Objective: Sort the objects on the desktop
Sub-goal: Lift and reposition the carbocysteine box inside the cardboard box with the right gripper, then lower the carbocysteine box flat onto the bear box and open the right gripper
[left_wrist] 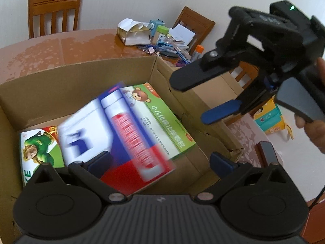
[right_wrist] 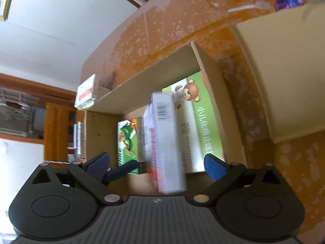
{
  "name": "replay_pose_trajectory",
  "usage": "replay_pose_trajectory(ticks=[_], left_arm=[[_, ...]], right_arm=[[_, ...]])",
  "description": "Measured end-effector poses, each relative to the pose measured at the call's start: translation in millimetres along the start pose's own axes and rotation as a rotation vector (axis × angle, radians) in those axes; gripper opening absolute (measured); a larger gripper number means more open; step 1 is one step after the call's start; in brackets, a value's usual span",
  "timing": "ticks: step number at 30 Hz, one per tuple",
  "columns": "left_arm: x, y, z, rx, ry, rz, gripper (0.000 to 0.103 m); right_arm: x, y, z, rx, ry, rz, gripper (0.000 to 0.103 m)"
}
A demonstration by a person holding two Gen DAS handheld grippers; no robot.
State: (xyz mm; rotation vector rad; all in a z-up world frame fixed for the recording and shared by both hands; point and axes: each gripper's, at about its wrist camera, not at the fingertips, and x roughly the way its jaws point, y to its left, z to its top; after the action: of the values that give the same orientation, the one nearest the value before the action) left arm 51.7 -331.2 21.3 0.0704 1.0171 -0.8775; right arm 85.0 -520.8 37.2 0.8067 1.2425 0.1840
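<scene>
A white, blue and red box (left_wrist: pixel 121 138) is blurred with motion over the open cardboard box (left_wrist: pixel 61 85); it also shows in the right wrist view (right_wrist: pixel 164 142). It touches neither gripper's pads. Beneath it lie a green bear-print box (left_wrist: pixel 162 118) and a green box with a cartoon figure (left_wrist: pixel 38 148). My left gripper (left_wrist: pixel 160 160) is open above the cardboard box. My right gripper (right_wrist: pixel 156 162) is open too, and shows in the left wrist view (left_wrist: pixel 195 99) at the upper right.
A second cardboard box (left_wrist: pixel 203 93) stands to the right. Clutter of pens, a jar and torn paper (left_wrist: pixel 158 40) sits at the table's far side. Wooden chairs (left_wrist: pixel 54 12) stand behind. A small box (right_wrist: pixel 86 92) lies on the table past the carton.
</scene>
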Motion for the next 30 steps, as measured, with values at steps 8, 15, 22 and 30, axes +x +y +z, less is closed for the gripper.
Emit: replay_pose_trajectory(ticks=[8,15,22,30], left_arm=[[-2,0,-2,0.017,-0.013,0.026,0.103],[-20,16,-5,-0.019,-0.025,0.068,0.103],[-51,23,-20,-0.011,-0.092,0.085,0.103],[-64,26,-31,0.035,-0.128,0.109,0.103]], right_arm=[[5,13,-2,-0.090,-0.006,0.003,0.102],[32,19,0,-0.089,0.040,0.052,0.101],[28,30,-14,-0.074,0.088,0.063,0.101],[66,46,-32,-0.100,0.173,-0.096,0.101]])
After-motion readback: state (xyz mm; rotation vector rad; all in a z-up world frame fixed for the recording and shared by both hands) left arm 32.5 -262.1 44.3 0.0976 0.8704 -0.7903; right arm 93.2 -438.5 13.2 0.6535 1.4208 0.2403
